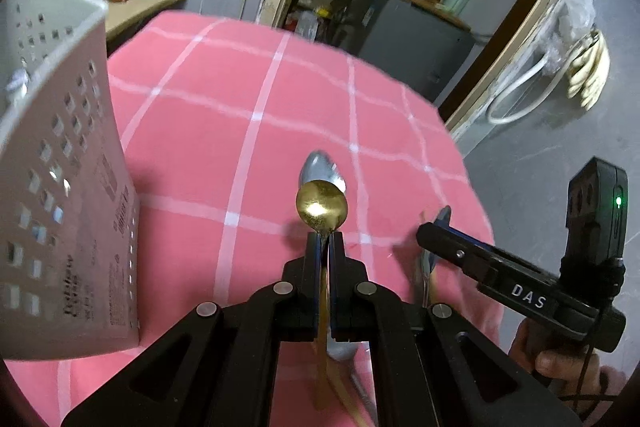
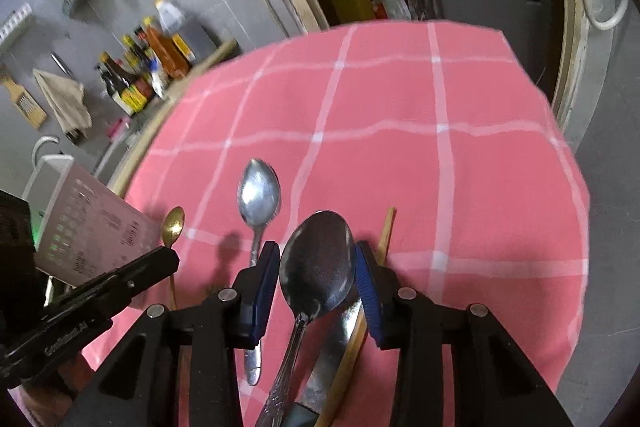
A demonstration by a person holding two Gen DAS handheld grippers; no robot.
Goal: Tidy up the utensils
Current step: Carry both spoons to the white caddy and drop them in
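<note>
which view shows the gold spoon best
The left wrist view: the gold spoon sits centred and close, its neck pinched in the left tongs. The right wrist view shows it small at the left edge, its handle partly hidden behind the other tool.

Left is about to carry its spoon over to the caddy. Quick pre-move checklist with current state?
1. Left gripper shut on gold spoon: ok.
2. Spoon held at the neck, bowl clear ahead of the fingertips: ok.
3. White perforated caddy upright on the left, path over the pink cloth free: ok.
4. Room inside the caddy: cannot tell, interior hidden.
5. Right gripper open around the large steel spoon, off to the right of the left's path: ok.
</note>
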